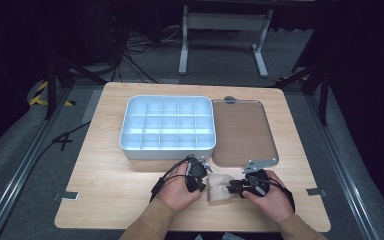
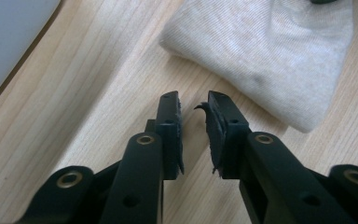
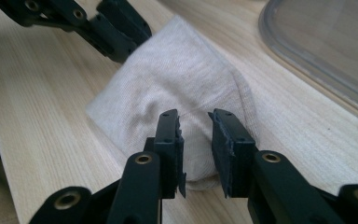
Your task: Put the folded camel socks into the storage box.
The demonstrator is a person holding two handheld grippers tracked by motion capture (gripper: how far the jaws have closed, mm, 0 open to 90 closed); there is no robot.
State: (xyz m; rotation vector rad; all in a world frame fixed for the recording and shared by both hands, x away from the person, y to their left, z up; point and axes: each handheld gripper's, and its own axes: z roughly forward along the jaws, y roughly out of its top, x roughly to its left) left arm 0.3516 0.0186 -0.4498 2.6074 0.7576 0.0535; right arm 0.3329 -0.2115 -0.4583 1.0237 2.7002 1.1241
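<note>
on the near edge of the table [image 1: 130, 200], in the high view, a folded beige cloth [image 1: 219, 188] is seen lying flat between the two hands. the left gripper [image 1: 198, 177] is held at the cloth's left edge and the right gripper [image 1: 236, 187] at its right edge. a pale blue divided box [image 1: 168, 128] is set behind them at mid-table, its compartments bare, and a clear lid [image 1: 243, 132] lies flat just to its right. the person's tan sleeves [image 1: 150, 225] enter from the bottom.

in the left gripper view, the jaws are seen slightly parted, a narrow gap between the pads, nothing held. the tips are over bare wood, just short of the cloth [image 2: 270, 51], which lies ahead and to the right. a frayed bit of pad lining is noted at one tip. a corner of the box [image 2: 9, 42] is seen at upper left.

in the right gripper view, the jaws are parted by a similar narrow gap and are placed over the near fold of the cloth [image 3: 177, 88]; whether the pads touch the fabric cannot be told, and nothing is gripped. the left gripper [image 3: 121, 32] is seen at the cloth's far edge, and the lid's rim [image 3: 307, 60] at upper right.
</note>
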